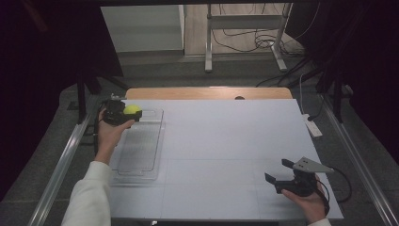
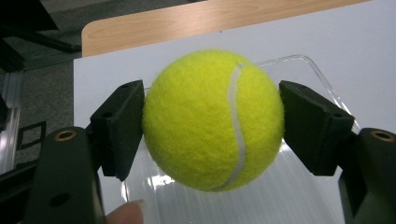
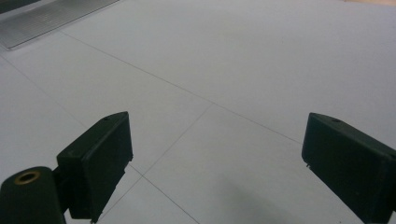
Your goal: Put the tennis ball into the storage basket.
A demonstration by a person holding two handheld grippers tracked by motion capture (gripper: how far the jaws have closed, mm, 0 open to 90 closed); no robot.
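Note:
A yellow-green tennis ball [image 2: 214, 120] sits squeezed between the two black jaws of my left gripper [image 2: 212, 126], which is shut on it. In the high view that gripper [image 1: 136, 114] holds the ball [image 1: 132, 109] over the far end of a clear plastic tray [image 1: 148, 160] at the table's left. My right gripper [image 1: 277, 170] rests near the front right corner of the white table top, jaws wide apart. In the right gripper view its jaws [image 3: 217, 161] stand open with bare table between them.
A strip of wooden table [image 1: 207, 92] runs along the far edge of the white top. A white power strip [image 1: 313, 126] lies off the right edge. Metal rails [image 1: 63, 160] flank both sides, and a frame with cables [image 1: 244, 37] stands on the floor beyond.

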